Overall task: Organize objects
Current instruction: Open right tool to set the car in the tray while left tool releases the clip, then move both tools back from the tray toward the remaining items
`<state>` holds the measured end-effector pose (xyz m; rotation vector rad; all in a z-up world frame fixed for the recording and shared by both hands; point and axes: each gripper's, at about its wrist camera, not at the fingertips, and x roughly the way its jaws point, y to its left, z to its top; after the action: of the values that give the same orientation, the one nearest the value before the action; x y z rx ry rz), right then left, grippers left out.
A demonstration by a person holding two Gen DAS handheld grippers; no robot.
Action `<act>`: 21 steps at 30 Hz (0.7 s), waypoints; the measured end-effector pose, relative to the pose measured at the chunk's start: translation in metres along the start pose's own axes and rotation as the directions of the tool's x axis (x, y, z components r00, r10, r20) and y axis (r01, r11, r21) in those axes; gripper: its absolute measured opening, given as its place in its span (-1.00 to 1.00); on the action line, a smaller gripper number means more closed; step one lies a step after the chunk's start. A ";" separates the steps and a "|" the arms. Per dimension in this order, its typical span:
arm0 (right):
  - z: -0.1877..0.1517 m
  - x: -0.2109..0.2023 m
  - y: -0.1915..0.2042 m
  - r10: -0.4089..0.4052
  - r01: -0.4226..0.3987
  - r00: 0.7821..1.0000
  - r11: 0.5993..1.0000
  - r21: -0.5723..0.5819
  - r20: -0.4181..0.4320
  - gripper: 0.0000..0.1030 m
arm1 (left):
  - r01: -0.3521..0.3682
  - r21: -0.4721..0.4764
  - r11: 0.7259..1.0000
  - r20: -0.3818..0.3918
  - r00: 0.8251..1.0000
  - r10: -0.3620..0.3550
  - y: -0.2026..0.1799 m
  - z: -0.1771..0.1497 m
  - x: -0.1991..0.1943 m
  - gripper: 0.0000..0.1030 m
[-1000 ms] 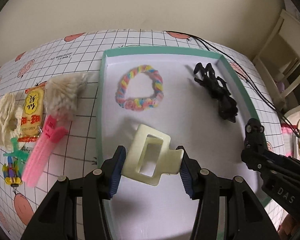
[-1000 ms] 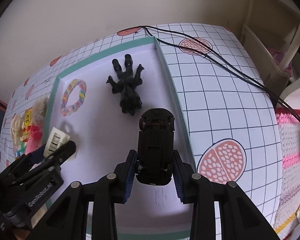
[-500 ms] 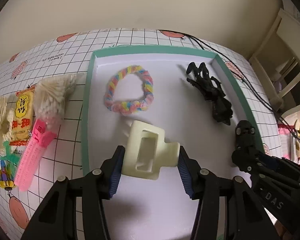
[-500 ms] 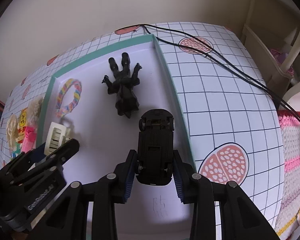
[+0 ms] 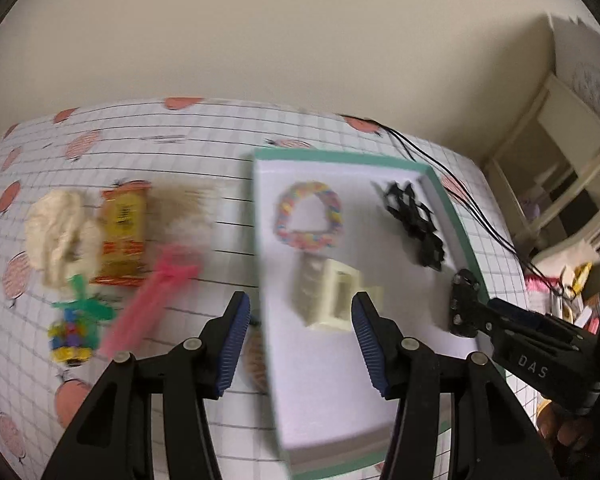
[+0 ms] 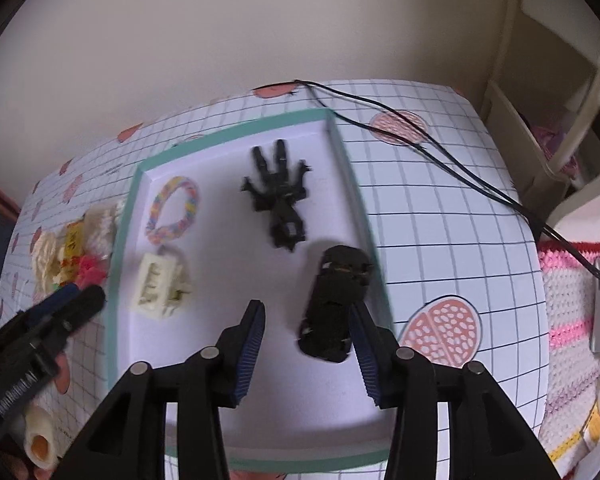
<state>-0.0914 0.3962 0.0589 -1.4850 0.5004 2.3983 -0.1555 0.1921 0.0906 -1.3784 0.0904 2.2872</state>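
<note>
Four things already lie inside the teal-rimmed tray [image 6: 126, 216]: a rainbow braided loop [image 6: 174, 210] in its far left corner, a black figure [image 6: 278, 196] toward the far right, a cream hair claw [image 6: 158, 286] on the left side and a black toy car [image 6: 334, 306] against the right rim. Both tools stand spread and empty; the right tool [image 6: 306, 350] has the car just beside its right finger, while the left tool [image 5: 300, 342] hovers over the tray's left rim. Left of the tray, on the worktop [image 5: 204, 136], wait a pink clip [image 5: 148, 300], a fluffy piece [image 5: 184, 212], a cream scrunchie [image 5: 60, 236], a small colourful toy [image 5: 74, 330] and a yellow packet [image 5: 124, 236] whose print is too blurred to read. So I judge it roughly half done. "DAS" shows on the right tool's body.
</note>
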 end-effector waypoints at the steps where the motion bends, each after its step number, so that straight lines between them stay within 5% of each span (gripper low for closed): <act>1: 0.000 -0.001 0.004 0.004 -0.004 1.000 1.000 -0.005 0.001 -0.08 | -0.010 -0.013 1.000 0.001 1.000 0.010 0.007 0.000 -0.003 0.05; 4: -0.001 0.000 0.018 0.014 -0.014 1.000 1.000 -0.018 0.001 -0.05 | -0.021 -0.074 0.997 0.019 1.000 0.023 0.034 0.001 -0.014 0.23; 12: -0.003 0.000 0.050 0.015 -0.014 1.000 0.999 -0.035 0.020 0.43 | -0.068 -0.192 0.979 0.039 0.996 0.077 0.098 -0.006 -0.023 0.57; 21: -0.004 -0.001 0.071 0.011 -0.009 0.999 0.999 -0.050 0.041 0.92 | -0.111 -0.237 0.965 0.071 0.989 0.132 0.126 -0.008 -0.027 1.00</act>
<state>-0.1166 0.3300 0.0679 -1.4527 0.4430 2.4605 -0.1914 0.0685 0.0870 -1.4193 -0.1291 2.5223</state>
